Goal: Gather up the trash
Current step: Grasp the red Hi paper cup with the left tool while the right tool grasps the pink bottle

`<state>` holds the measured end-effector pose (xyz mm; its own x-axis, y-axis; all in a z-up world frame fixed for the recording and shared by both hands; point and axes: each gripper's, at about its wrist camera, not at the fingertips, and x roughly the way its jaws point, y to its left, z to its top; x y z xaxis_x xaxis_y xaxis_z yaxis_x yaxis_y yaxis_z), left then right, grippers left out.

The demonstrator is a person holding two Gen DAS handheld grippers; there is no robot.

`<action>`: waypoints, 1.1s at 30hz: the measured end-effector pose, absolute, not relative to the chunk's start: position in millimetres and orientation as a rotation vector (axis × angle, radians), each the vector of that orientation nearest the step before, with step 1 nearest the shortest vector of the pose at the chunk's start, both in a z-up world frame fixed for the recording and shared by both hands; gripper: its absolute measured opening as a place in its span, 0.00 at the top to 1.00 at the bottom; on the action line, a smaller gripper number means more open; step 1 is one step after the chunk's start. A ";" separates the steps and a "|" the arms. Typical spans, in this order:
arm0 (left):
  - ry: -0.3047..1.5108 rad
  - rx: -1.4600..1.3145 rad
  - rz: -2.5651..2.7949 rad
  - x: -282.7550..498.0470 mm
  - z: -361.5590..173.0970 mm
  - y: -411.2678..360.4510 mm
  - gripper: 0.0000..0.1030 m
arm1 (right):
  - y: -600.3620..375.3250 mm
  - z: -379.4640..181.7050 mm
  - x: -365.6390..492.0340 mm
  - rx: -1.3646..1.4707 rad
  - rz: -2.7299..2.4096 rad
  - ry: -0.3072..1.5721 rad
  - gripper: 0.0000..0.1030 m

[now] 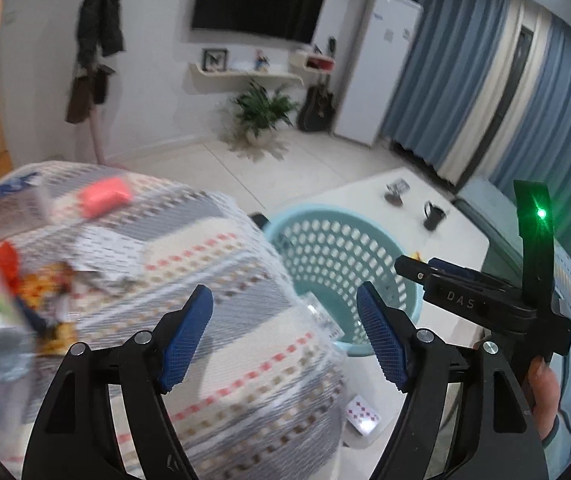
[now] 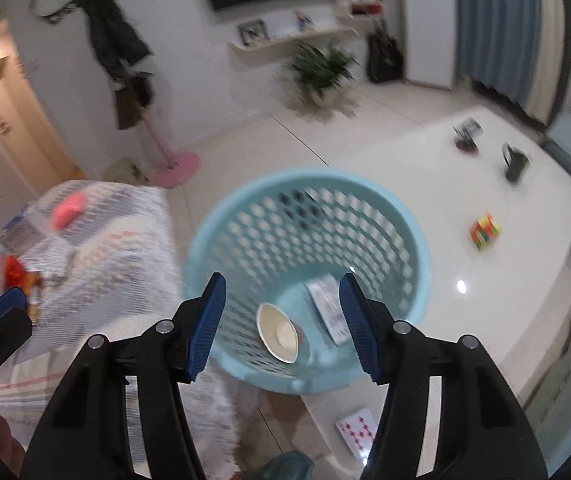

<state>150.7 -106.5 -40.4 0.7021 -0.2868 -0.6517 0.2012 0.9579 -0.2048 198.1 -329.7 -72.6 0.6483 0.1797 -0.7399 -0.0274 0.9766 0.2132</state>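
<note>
A light blue perforated basket stands on the white table. Inside it lie a crushed paper cup and a flat printed packet. My right gripper is open and empty, just above the basket's near rim. The basket also shows in the left wrist view. My left gripper is open and empty above a cloth-covered surface. Blurred wrappers and packets and a pink object lie on the cloth at left. The right gripper's body shows at right.
A playing card lies on the table's near edge, also in the left wrist view. A colour cube, a black mug and a small dark item sit on the table. A potted plant stands on the floor.
</note>
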 end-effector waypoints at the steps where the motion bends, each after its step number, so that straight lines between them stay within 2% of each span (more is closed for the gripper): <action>1: 0.732 -0.127 -0.260 147.0 -34.4 -99.0 0.29 | -318.9 -62.8 195.3 0.177 0.145 0.834 0.46; 9: 0.604 -0.211 -0.052 95.9 16.1 8.4 0.29 | -211.6 0.0 180.7 0.067 0.385 0.704 0.46; 11: 0.589 -0.226 0.001 88.3 22.8 32.5 0.25 | -179.8 10.6 178.6 0.034 0.451 0.692 0.46; 16: 0.575 -0.308 0.149 71.3 30.3 113.1 0.22 | -98.7 17.9 172.2 -0.061 0.573 0.685 0.46; 19: 0.597 -0.353 0.199 67.8 24.6 156.5 0.18 | -63.3 14.0 168.5 -0.101 0.622 0.699 0.46; 25: 0.690 -0.459 0.233 86.2 -7.9 222.7 0.18 | -17.2 3.0 171.5 -0.159 0.667 0.735 0.46; 33: 0.801 -0.567 0.228 125.2 -47.9 255.4 0.19 | 4.5 -17.6 189.3 -0.186 0.677 0.794 0.46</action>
<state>125.2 255.4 -47.9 0.6816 -0.0175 -0.7316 -0.3995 0.8287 -0.3920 189.3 4.5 -17.6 0.5046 0.4904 -0.7105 -0.6245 0.7756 0.0918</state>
